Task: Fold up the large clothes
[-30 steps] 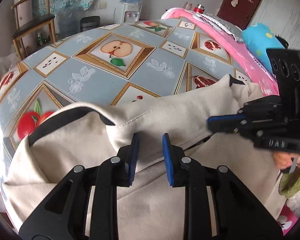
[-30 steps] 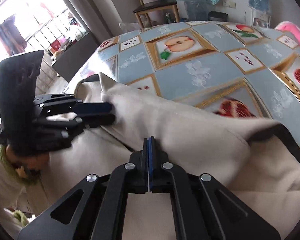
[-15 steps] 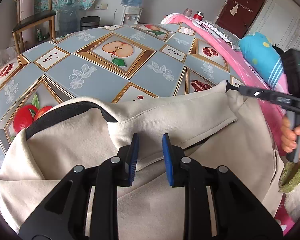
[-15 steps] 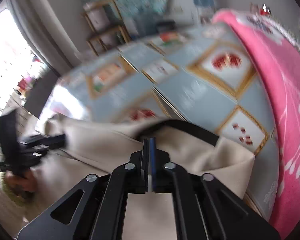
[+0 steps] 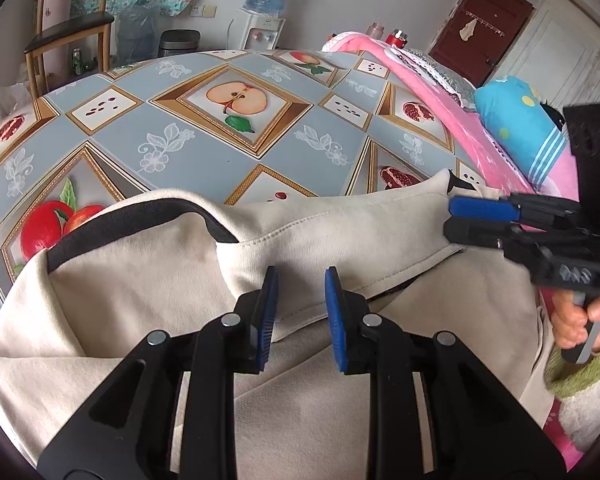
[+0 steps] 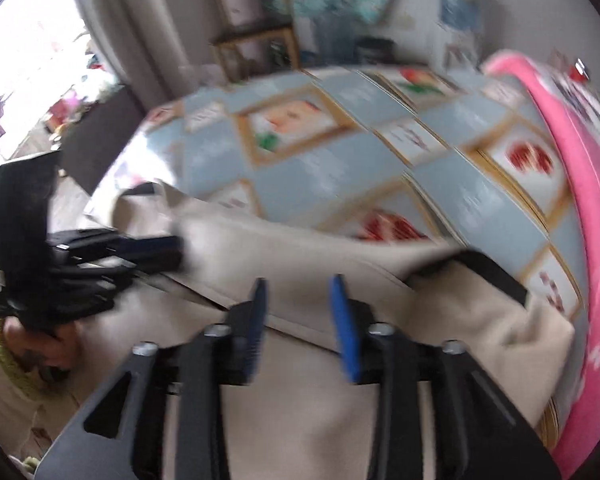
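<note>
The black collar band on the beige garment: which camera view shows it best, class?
The left wrist view: the black collar band is sharp and curves in full. The right wrist view shows only a blurred dark stretch at the garment's right edge.

Matt beige cloth garment (image 5: 300,236), glossy tablecloth (image 5: 204,136)

Right tool (image 6: 300,320) just opened, nothing gripped, over beige garment (image 6: 300,420); blurred.
</note>
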`<state>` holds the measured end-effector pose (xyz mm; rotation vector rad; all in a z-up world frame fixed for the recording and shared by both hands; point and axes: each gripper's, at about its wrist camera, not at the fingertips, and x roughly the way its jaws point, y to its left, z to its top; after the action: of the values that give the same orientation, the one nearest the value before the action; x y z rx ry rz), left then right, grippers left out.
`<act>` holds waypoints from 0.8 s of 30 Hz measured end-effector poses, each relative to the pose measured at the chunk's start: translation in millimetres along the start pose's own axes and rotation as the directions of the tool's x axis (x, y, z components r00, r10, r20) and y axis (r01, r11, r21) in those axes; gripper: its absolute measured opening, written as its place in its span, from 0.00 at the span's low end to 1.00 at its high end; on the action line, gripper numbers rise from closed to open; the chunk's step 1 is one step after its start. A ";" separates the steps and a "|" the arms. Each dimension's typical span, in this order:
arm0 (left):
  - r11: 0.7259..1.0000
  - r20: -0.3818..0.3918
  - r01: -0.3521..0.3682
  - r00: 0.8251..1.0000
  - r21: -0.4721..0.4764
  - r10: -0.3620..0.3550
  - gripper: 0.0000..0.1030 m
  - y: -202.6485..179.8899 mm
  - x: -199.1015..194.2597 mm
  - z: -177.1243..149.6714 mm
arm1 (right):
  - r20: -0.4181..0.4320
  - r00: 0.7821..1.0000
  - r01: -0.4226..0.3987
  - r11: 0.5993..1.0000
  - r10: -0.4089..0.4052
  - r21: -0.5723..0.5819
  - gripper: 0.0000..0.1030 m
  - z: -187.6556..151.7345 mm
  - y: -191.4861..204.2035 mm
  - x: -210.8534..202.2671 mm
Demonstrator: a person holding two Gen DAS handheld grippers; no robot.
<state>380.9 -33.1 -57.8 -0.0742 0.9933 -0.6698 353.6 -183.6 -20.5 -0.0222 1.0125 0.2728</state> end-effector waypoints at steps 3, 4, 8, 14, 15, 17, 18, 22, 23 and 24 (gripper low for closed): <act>1.000 0.001 0.002 1.000 -0.002 -0.002 0.22 0.6 0.1 -0.2 | -0.027 0.999 0.033 0.998 -0.035 -0.052 0.39 0.1 17.3 29.7; 1.000 0.001 0.002 1.000 -0.002 -0.002 0.22 0.8 0.0 -0.3 | -0.027 0.998 0.057 0.996 -0.059 -0.067 0.39 -2.7 17.5 37.5; 1.000 0.003 0.017 1.000 -0.016 -0.017 0.22 3.2 0.0 -0.2 | -0.017 0.999 0.031 0.999 -0.031 -0.017 0.39 -0.8 9.4 34.7; 0.999 0.008 0.031 0.999 -0.030 -0.031 0.22 6.2 0.0 -0.5 | 0.010 0.990 0.140 0.982 -0.140 -0.129 0.37 -12.1 43.9 31.0; 0.999 0.008 0.032 0.999 -0.032 -0.032 0.22 6.2 -0.1 -0.7 | 0.008 0.987 0.163 0.976 -0.163 -0.146 0.37 -15.3 46.6 37.1; 0.999 0.009 0.029 1.000 -0.031 -0.029 0.22 5.6 -0.3 -1.0 | 0.030 0.984 0.177 0.972 -0.174 -0.154 0.38 -18.1 48.5 36.0; 0.999 0.009 0.027 1.000 -0.029 -0.027 0.22 4.8 -0.4 -0.9 | 0.012 0.986 0.168 0.977 -0.168 -0.135 0.38 -16.0 45.9 34.7; 0.999 0.006 -0.023 1.000 -0.045 0.023 0.24 4.3 -9.7 2.1 | 0.039 0.990 0.139 0.989 -0.137 -0.043 0.38 -15.0 38.8 -6.3; 0.998 0.025 -0.032 0.999 -0.058 0.034 0.25 3.2 -20.9 3.0 | 0.053 0.991 0.126 0.992 -0.124 -0.030 0.39 -16.6 38.1 -17.9; 0.997 0.049 -0.033 0.998 -0.063 0.036 0.30 1.2 -33.8 3.4 | 0.070 0.993 0.098 0.995 -0.097 -0.008 0.44 -21.7 36.6 -38.4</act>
<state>371.9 -14.2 -31.0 -0.1272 0.9652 -0.6030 307.7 -159.6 4.1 -0.0726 0.9379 0.1888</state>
